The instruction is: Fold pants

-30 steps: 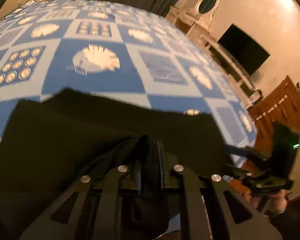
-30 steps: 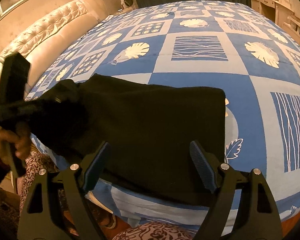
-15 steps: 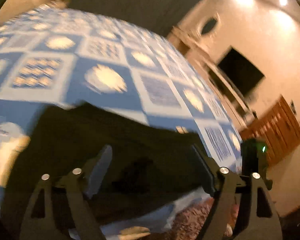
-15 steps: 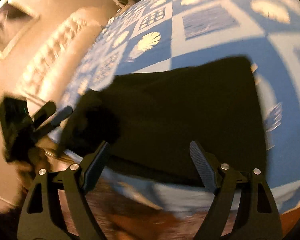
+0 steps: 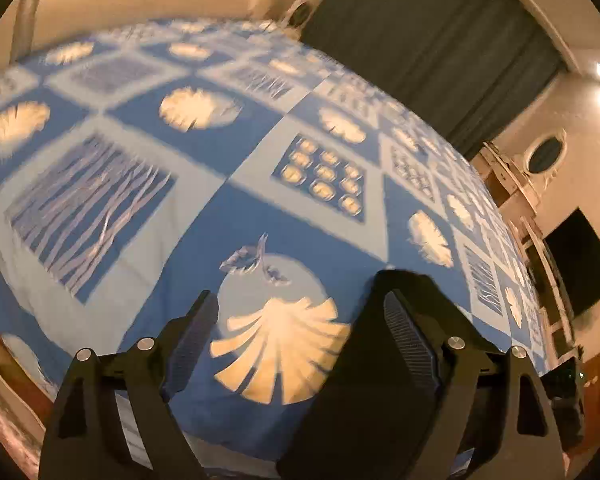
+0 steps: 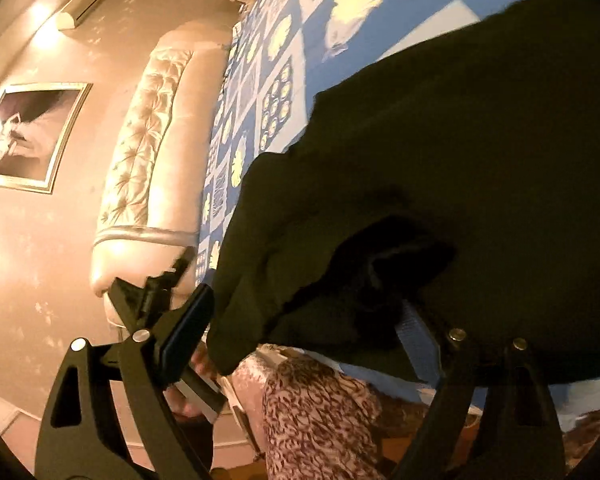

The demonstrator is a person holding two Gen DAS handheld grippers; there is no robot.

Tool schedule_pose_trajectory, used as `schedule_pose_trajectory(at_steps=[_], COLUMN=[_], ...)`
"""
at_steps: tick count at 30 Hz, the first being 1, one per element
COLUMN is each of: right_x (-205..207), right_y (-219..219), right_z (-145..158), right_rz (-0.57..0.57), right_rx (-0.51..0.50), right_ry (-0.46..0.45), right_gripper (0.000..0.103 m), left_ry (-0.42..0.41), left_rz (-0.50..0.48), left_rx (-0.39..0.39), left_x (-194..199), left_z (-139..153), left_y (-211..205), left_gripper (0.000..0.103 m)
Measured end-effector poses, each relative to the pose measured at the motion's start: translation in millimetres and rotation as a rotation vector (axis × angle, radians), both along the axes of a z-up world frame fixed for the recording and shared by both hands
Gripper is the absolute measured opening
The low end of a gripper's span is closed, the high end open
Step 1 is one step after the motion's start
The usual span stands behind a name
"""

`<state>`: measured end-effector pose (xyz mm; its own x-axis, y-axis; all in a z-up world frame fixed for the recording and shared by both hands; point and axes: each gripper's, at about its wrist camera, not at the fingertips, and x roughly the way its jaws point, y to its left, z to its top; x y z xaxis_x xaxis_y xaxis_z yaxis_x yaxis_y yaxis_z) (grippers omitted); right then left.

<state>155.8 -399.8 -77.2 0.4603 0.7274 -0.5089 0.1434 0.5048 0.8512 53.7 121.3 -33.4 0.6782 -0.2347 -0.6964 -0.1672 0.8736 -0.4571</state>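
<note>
Black pants (image 6: 440,152) lie folded on the blue shell-patterned bedspread (image 5: 228,216), near its front edge. In the right wrist view my right gripper (image 6: 300,332) hovers at the pants' near left corner with its jaws opening. The rumpled hem lies between its fingers, the right finger is half hidden under a fold, and neither pad presses on cloth. My left gripper (image 5: 300,336) is over bare bedspread with its jaws opening and only the shell print between them. The pants (image 5: 380,392) sit just behind its right finger.
A tufted cream headboard (image 6: 148,152) and a framed picture (image 6: 24,136) are at the left. The person's patterned clothing (image 6: 312,412) is below the bed edge. Dark curtains (image 5: 440,48), a dresser with an oval mirror (image 5: 544,152) and a wall TV (image 5: 580,264) lie beyond the bed.
My left gripper let go of the pants fold, opened wide and swung left off the pants onto bare bedspread. My right gripper rolled and dropped toward the pants' near left corner.
</note>
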Motion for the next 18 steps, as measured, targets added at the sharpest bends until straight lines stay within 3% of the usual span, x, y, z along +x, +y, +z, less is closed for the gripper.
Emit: schedule_pose_trajectory(at_steps=[3, 7, 14, 16, 18], right_x=[4, -8, -29, -20, -8], right_y=[15, 12, -9, -20, -22], right_z=[1, 12, 23, 13, -6], right_rz=[-0.004, -0.081, -0.177, -0.200, -0.168], right_rx=[-0.024, -0.103, -0.125, -0.164, -0.091], right_ry=[0.002, 0.004, -0.009, 0.026, 0.084], right_gripper=[0.091, 0.091, 0.090, 0.090, 0.091], left_ry=[0.039, 0.044, 0.081, 0.084, 0.087], left_rz=[0.011, -0.020, -0.032, -0.033, -0.038], left_rx=[-0.048, 0.008, -0.011, -0.001, 0.013], left_x=[1, -2, -1, -1, 0], left_z=[-14, -14, -25, -26, -27], left_y=[4, 1, -2, -4, -7], left_gripper=[0.084, 0.084, 0.084, 0.084, 0.084])
